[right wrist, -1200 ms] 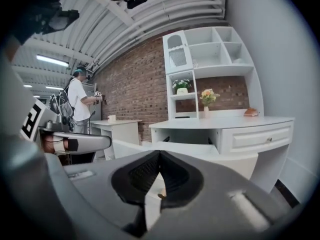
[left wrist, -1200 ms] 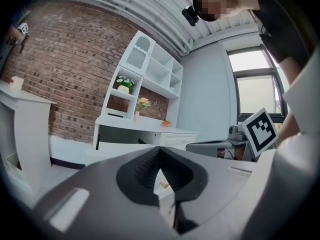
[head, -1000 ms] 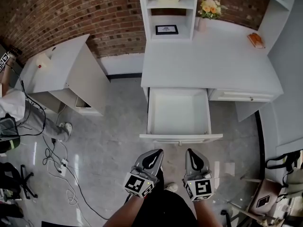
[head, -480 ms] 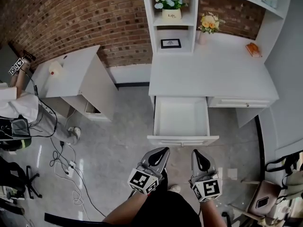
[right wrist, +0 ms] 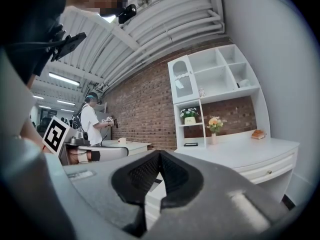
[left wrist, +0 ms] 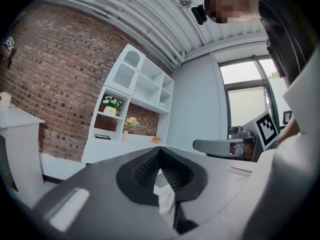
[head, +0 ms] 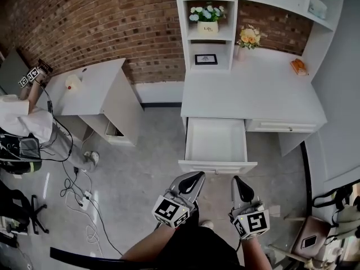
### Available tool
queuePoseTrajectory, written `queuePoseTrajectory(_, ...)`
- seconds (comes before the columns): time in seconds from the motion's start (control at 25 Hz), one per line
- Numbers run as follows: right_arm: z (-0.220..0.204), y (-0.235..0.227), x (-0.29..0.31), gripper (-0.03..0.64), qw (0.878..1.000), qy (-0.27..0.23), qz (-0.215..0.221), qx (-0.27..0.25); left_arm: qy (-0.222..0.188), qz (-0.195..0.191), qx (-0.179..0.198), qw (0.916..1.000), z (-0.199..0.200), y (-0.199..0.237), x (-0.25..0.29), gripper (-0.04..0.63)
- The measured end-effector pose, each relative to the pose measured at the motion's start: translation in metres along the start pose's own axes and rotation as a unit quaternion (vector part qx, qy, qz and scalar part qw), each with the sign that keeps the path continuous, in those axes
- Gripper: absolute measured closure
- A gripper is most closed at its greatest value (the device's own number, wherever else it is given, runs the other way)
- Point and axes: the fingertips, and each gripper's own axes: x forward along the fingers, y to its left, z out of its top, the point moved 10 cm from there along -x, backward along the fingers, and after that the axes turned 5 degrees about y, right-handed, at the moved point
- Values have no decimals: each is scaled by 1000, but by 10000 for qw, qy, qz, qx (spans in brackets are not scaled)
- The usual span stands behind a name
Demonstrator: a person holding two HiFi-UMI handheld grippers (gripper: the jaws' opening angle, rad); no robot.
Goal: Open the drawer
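Head view: the white drawer (head: 217,166) stands pulled out of the desk surface (head: 253,94), long axis 12-to-6, front facing 6 o'clock. Beyond it at 6, the left hand-held gripper (head: 197,176) and right hand-held gripper (head: 237,180) hang clear, jaws together, seemingly empty.

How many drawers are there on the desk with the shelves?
2. The open drawer sits under the left half of the desk; the closed drawer is beside it on the right. None else shows.

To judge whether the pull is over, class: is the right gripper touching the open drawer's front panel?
Apart. The head view shows the right gripper held short of the drawer front, with a strip of floor plainly between them.
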Motion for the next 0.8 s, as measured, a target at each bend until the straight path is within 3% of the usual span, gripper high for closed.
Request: queuePoseTrajectory(0.8, 40, 18, -34, 615, 9991, -387, 135, -50, -313, 212, 145, 9992, 39, -12, -32, 594)
